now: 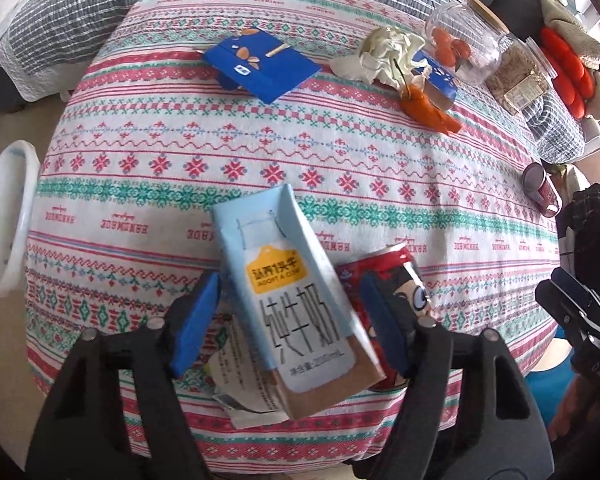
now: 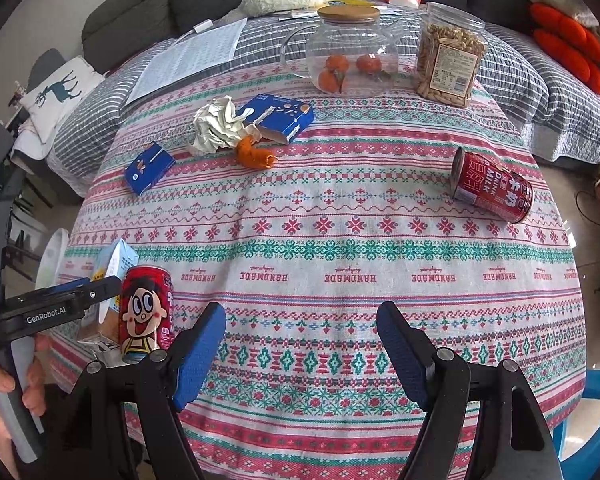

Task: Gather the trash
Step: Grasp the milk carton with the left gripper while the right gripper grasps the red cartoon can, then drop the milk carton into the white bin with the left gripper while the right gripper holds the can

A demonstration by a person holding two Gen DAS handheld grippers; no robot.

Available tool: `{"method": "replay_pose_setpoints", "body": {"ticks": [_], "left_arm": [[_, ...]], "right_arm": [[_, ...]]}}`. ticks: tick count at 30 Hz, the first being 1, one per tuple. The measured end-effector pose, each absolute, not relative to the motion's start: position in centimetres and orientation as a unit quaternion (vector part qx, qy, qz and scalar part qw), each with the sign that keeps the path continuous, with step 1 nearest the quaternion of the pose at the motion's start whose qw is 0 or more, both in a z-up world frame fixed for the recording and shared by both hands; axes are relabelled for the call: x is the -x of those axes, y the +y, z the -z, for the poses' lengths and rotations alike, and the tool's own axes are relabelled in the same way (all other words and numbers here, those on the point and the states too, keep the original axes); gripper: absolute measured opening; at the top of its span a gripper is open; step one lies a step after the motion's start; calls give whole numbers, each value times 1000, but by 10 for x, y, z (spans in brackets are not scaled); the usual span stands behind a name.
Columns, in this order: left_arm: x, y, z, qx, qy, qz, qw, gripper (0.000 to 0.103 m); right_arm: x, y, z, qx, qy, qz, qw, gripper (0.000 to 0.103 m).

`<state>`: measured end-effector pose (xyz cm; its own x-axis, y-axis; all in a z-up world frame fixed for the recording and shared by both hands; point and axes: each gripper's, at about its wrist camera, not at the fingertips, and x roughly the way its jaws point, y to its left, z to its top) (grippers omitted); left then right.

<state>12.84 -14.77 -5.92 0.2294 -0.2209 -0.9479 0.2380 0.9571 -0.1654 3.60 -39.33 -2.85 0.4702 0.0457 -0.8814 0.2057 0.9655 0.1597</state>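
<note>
Milk carton (image 1: pixel 292 312), tilted between the parted jaws of the left gripper (image 1: pixel 296 320): to be centred and clamped squarely, clear of the adjacent red can (image 1: pixel 396 280); right gripper (image 2: pixel 302 352) jaws apart, nothing held.

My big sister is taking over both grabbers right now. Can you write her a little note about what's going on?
Left gripper: open, its fingers on either side of the light blue milk carton, not squeezing yet. An upright red cartoon can stands right beside the carton.
Right gripper: open, empty, over bare tablecloth.
Still on the table: a tipped red milk can, two blue boxes, crumpled paper, orange peel.
White bin sits off the table's left edge.
Done: nothing can be seen collected. Left: close on the carton, bin it, then the rest.
</note>
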Motion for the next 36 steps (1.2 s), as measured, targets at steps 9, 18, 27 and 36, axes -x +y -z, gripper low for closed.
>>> {"method": "replay_pose_setpoints", "body": {"ticks": [9, 18, 27, 36], "left_arm": [[-124, -149, 59, -29, 596, 152, 788, 62], [-117, -127, 27, -15, 549, 166, 819, 60], [-119, -71, 13, 14, 528, 137, 838, 60], [-116, -28, 15, 1, 522, 110, 845, 60]], "right_arm": [[-39, -380, 28, -120, 515, 40, 847, 79], [-55, -350, 29, -122, 524, 10, 843, 79], [-79, -289, 33, -78, 540, -41, 837, 79], [-89, -256, 60, -49, 575, -51, 815, 79]]}}
